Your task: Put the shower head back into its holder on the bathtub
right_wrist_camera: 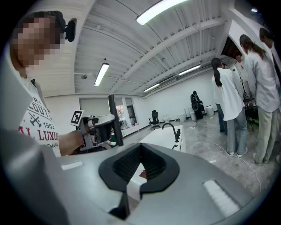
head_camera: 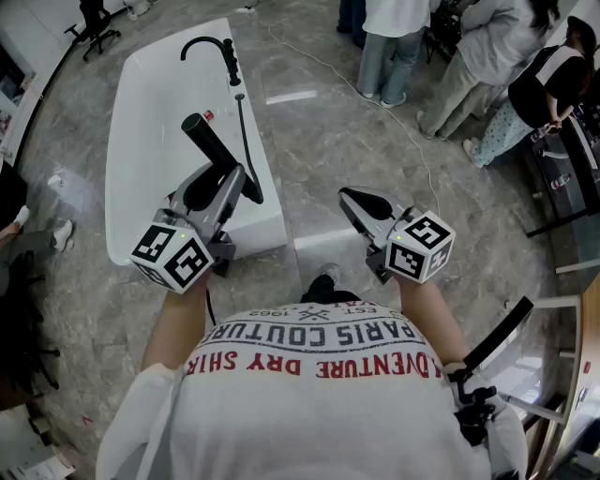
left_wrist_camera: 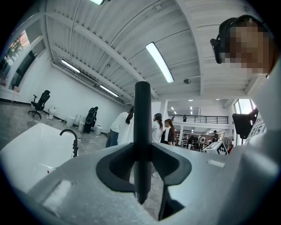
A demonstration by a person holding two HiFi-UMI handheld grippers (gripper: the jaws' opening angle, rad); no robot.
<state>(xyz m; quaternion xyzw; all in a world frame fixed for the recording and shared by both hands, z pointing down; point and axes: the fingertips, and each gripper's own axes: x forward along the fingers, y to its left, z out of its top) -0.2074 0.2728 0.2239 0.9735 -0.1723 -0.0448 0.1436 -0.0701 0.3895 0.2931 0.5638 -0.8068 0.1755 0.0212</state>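
Carrying shower head (head_camera: 208, 139), pinched in left gripper (head_camera: 227, 184), above near end of bathtub (head_camera: 150, 103), with right gripper (head_camera: 354, 201) pressed together and empty (1 spare claw). Probably calls next for reaching toward faucet (head_camera: 211, 45), finding holder on rim, lowering it in squarely.

Grey marble floor (head_camera: 337, 141), black chair (head_camera: 94, 23) far left, people (head_camera: 469, 47) standing far right, strip lights (left_wrist_camera: 159, 61) on a white ceiling (left_wrist_camera: 109, 26).

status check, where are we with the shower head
Left claw shut on black shower head, over the bathtub, not yet docked. Right claw shut, empty. Hose trails along tub rim.
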